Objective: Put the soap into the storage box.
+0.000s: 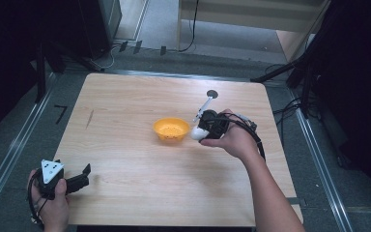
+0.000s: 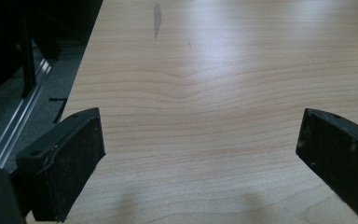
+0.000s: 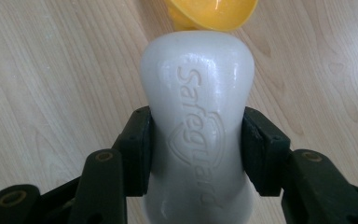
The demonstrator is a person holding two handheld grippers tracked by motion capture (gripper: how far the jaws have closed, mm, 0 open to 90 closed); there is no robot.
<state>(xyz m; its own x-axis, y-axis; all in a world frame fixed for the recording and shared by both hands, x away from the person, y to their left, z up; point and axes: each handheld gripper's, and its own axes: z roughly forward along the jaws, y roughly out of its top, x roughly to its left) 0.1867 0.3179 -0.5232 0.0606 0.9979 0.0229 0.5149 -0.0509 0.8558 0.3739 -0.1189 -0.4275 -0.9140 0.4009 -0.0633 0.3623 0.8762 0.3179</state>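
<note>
Right tool (image 3: 196, 140) clamped on soap bar (image 3: 196, 121)

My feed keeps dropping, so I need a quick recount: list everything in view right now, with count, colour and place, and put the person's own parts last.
Soap bar: one, white, embossed Safeguard, clamped between the right gripper's jaws beside the bowl.
Bowl: one, orange-yellow, near the table's middle, just left of the soap.
Table: one, light wood, with a small dark round spot near its far edge.
Left gripper: one, black with a grey plate on top, jaws open, at the near left corner.
Right gripper: one, black, shut on the soap bar.
Hands: two, one holding each gripper.
</note>
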